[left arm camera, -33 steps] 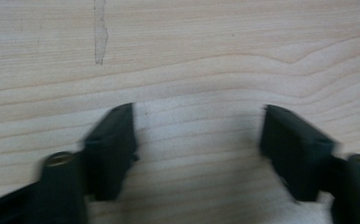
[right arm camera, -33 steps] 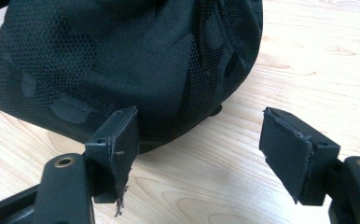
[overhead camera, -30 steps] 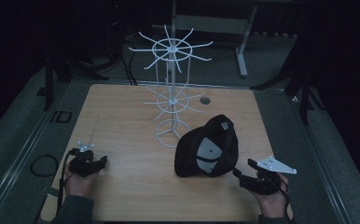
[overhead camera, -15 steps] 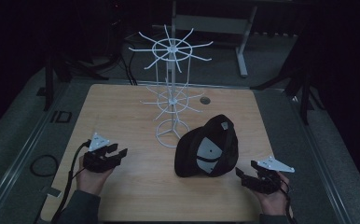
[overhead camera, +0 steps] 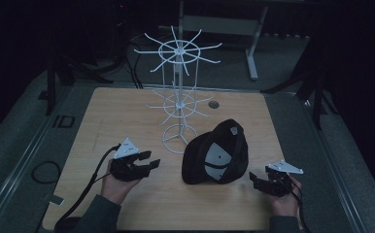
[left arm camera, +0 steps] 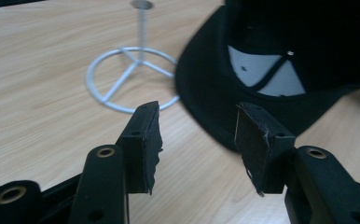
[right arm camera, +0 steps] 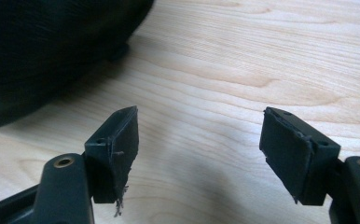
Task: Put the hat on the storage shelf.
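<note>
A black cap (overhead camera: 215, 156) lies on the wooden table (overhead camera: 112, 114), its white-lined inside facing up. A white wire rack (overhead camera: 178, 94) stands just behind and left of it. My left gripper (overhead camera: 150, 160) hovers left of the cap, pointing at it. In the left gripper view its jaws (left arm camera: 197, 114) stand apart with nothing between them and have just been opening; the cap (left arm camera: 280, 56) and the rack's ring base (left arm camera: 131, 77) lie ahead. My right gripper (overhead camera: 254, 178) is open just right of the cap. Its own view shows the jaws (right arm camera: 199, 116) over bare wood, with the cap (right arm camera: 43, 51) at upper left.
A small dark hole (overhead camera: 213, 104) marks the table's far side. A metal frame (overhead camera: 253, 43) stands beyond the table on the dark floor. Cables trail from both grippers toward the near edge.
The left gripper has risen and moved right, toward the cap. The right gripper has sunk slightly beside the cap. The cap and the rack have not moved.
</note>
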{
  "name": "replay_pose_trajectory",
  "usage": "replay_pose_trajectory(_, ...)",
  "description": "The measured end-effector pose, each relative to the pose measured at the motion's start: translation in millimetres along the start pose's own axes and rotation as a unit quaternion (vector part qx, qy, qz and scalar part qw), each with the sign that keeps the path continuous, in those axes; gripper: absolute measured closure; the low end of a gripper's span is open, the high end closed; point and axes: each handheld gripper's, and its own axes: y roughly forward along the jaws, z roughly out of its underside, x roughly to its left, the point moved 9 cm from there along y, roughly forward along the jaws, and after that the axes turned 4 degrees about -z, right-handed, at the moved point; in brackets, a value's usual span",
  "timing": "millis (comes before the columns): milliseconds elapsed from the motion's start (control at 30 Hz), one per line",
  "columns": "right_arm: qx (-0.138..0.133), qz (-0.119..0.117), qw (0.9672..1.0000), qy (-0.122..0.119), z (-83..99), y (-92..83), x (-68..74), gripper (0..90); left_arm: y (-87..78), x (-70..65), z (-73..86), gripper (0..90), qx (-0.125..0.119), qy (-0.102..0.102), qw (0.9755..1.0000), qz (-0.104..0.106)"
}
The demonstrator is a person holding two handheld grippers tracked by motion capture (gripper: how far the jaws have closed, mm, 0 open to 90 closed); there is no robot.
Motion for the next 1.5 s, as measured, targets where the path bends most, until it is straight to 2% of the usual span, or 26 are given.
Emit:
replay_pose_trajectory(133,-0.001,0.004,1.0000,0.007,0.4,4.2,-6.6,27.8,9.5,-21.3,-9.5,48.5,0.001,0.024,0.9995,0.023)
replay_pose_trajectory(267,-0.003,0.007,0.9999,0.012,-0.1,6.4,-11.1,27.8,17.3,-38.3,-17.7,47.7,-0.004,0.021,0.9986,0.048)
replay_pose_trajectory(433,0.000,0.017,0.9998,0.014,0.5,10.9,-15.7,27.8,20.3,-53.4,-23.1,46.6,-0.007,0.029,0.9972,0.068)
replay_pose_trajectory(667,0.010,0.020,0.9995,0.024,6.1,17.8,-18.7,27.5,22.5,-67.4,-24.4,44.9,-0.003,0.028,0.9964,0.080)
replay_pose_trajectory(833,0.016,0.021,0.9995,0.016,9.1,18.7,-15.8,27.2,24.6,-81.8,-25.0,43.1,-0.001,0.041,0.9957,0.083)
replay_pose_trajectory(967,0.015,0.019,0.9995,0.018,12.7,16.8,-14.8,27.1,26.5,-91.4,-25.0,41.9,0.002,0.048,0.9950,0.088)
replay_pose_trajectory(1000,0.017,0.019,0.9995,0.021,15.8,14.9,-14.4,27.1,27.5,-100.1,-25.3,41.6,0.005,0.053,0.9942,0.094)
replay_pose_trajectory(1133,0.019,0.021,0.9994,0.021,24.8,8.3,-13.0,27.1,31.9,-119.5,-25.8,40.3,0.011,0.084,0.9917,0.097)
replay_pose_trajectory(1233,0.012,0.024,0.9994,0.023,27.4,1.6,-13.1,27.1,42.8,-136.6,-26.2,41.0,0.014,0.084,0.9892,0.119)
replay_pose_trajectory(1333,0.005,0.026,0.9992,0.028,28.2,-2.6,-14.5,27.1,54.2,-140.9,-26.2,41.5,0.021,0.089,0.9885,0.120)
replay_pose_trajectory(1500,0.012,0.028,0.9990,0.031,30.9,0.4,-16.5,27.1,71.7,-149.0,-34.1,42.3,0.022,0.088,0.9864,0.137)
